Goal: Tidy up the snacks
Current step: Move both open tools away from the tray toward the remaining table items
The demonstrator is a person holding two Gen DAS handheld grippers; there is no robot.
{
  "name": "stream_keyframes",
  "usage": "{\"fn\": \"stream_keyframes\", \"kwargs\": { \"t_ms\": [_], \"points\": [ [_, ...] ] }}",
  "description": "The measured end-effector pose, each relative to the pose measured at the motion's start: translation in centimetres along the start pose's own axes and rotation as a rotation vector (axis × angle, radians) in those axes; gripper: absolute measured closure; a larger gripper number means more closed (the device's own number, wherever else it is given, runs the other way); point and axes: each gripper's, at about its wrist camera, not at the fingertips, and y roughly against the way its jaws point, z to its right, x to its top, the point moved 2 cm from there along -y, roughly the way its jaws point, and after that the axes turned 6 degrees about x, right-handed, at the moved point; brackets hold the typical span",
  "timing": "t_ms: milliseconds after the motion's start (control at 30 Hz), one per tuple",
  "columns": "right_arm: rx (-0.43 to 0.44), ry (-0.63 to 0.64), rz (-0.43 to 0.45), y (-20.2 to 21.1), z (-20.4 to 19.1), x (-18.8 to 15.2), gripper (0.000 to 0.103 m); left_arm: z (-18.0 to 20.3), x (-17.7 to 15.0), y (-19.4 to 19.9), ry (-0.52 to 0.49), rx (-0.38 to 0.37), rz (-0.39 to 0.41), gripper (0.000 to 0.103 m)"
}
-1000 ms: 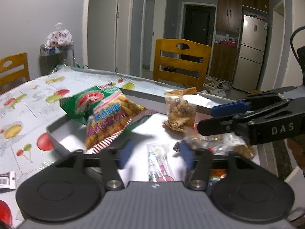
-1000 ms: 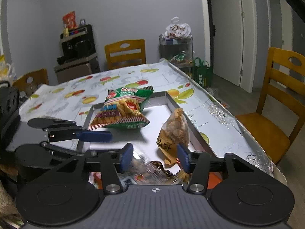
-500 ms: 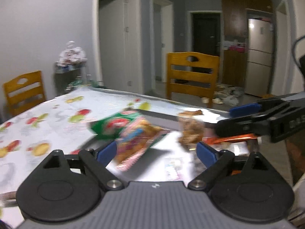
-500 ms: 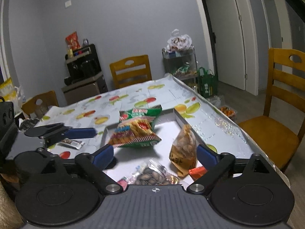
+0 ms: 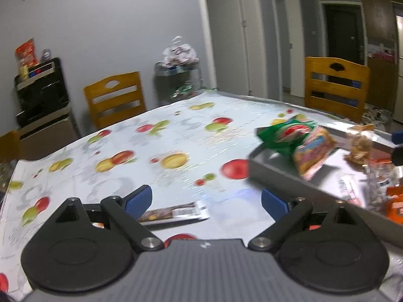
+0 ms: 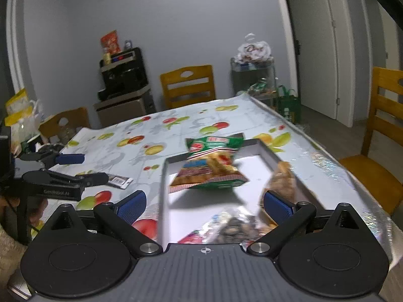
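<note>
A grey tray (image 6: pixel 267 152) on the fruit-print table holds a green and yellow cracker bag (image 6: pixel 210 168), a clear bag of brown snacks (image 6: pixel 283 183) and small packets near its front. In the left wrist view the tray (image 5: pixel 267 170) is at the right with the cracker bag (image 5: pixel 306 148) in it. A dark snack bar (image 5: pixel 176 212) lies flat on the table just ahead of my open, empty left gripper (image 5: pixel 206 202); it also shows in the right wrist view (image 6: pixel 118 180). My right gripper (image 6: pixel 204 205) is open and empty over the tray's front. The left gripper (image 6: pixel 83 167) hovers left of the tray.
Wooden chairs (image 6: pixel 187 85) stand at the far side and at the right (image 6: pixel 382 123). A black appliance on a cabinet (image 6: pixel 123 75) and a wire rack with bags (image 6: pixel 254 75) stand by the back wall. The table's right edge (image 6: pixel 352 176) is close to the tray.
Both grippers opened wide and pulled back from the tray. The left gripper swung left, away from the tray, to the snack bar on the table.
</note>
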Motion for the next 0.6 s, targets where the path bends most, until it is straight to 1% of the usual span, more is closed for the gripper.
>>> {"fn": "stream_keyframes", "kwargs": {
  "t_ms": [167,333,400,467,600],
  "points": [
    [0.026,0.036,-0.026,-1.2,-2.4,0.3,0.002,-3.1,-1.6,-0.5,0.077,0.041,-0.024,0.008],
    [0.045,0.102,-0.079,-3.2,-5.4,0.5,0.002,-5.5,-3.2,-1.5,0.150,0.091,-0.065,0.008],
    [0.061,0.126,-0.099,-4.1,-6.5,0.8,0.002,-6.1,-3.6,-1.7,0.155,0.105,-0.077,0.008],
    [0.082,0.145,-0.118,-5.1,-7.6,1.2,0.002,-6.3,-3.6,-1.6,0.145,0.123,-0.073,0.008],
    [0.120,0.197,-0.127,-6.9,-10.0,2.0,0.002,-6.6,-3.3,-0.9,0.160,0.123,-0.055,0.008]
  ]
}}
